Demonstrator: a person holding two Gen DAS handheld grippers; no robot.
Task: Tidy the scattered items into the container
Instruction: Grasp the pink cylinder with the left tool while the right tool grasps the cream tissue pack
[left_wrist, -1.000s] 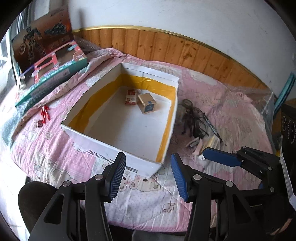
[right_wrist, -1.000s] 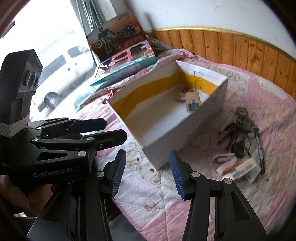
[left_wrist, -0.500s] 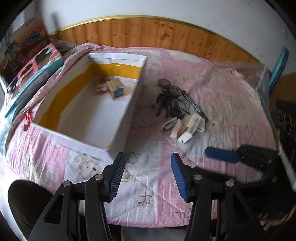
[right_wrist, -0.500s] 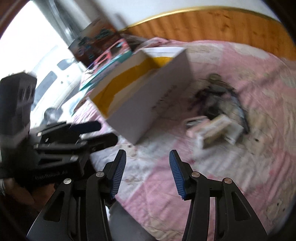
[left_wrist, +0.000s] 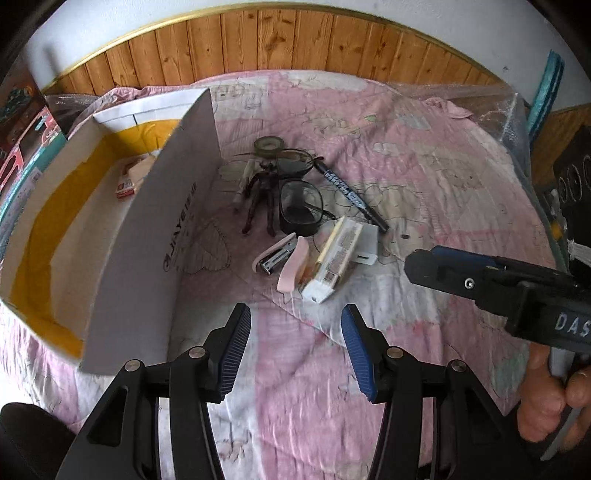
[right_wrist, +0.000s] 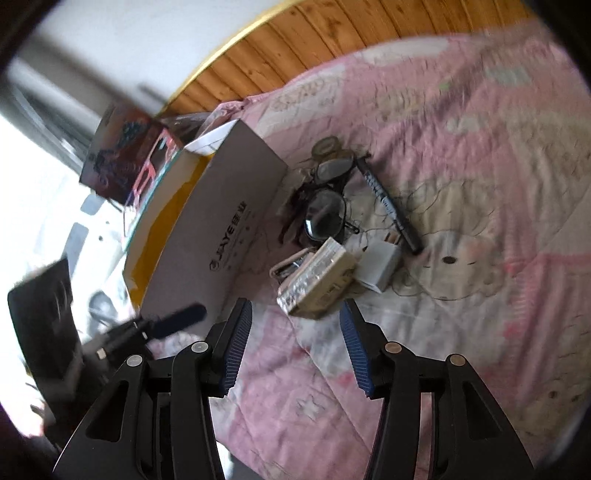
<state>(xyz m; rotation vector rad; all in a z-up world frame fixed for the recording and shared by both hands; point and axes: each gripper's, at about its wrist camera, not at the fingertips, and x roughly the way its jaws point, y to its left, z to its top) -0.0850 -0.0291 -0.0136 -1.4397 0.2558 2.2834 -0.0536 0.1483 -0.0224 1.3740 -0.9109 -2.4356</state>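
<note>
Bed under a pink cartoon-print quilt (left_wrist: 424, 177), wood-panelled wall behind. White cardboard box (left_wrist: 147, 236), open-topped, yellow tape lining its inner walls, standing on the quilt's left part; inside it, at the far end, a small red-and-white packet (left_wrist: 125, 181). Toy boxes (right_wrist: 125, 162) propped beyond the white box, toward the bright window. Left gripper (left_wrist: 295, 343): blue-padded fingers spread apart, nothing between them, hovering above bare quilt near the box's corner. Right gripper (right_wrist: 295, 339): fingers likewise spread and empty, poised just short of the clutter; a hand (left_wrist: 550, 402) grips its handle at the right edge of the left wrist view. Scattered items, all lying on the quilt just right of the box, in one loose cluster: eyeglasses (left_wrist: 301, 206), dark-framed; dark figurine (left_wrist: 262, 199), beside the glasses; black marker (left_wrist: 349, 194), slanting along the far side; long white packet (left_wrist: 332, 264), nearest the grippers; white charger block (left_wrist: 365, 243), touching the packet; pink stapler (left_wrist: 280, 256), lying open; tape roll (left_wrist: 269, 144), farthest back.
</note>
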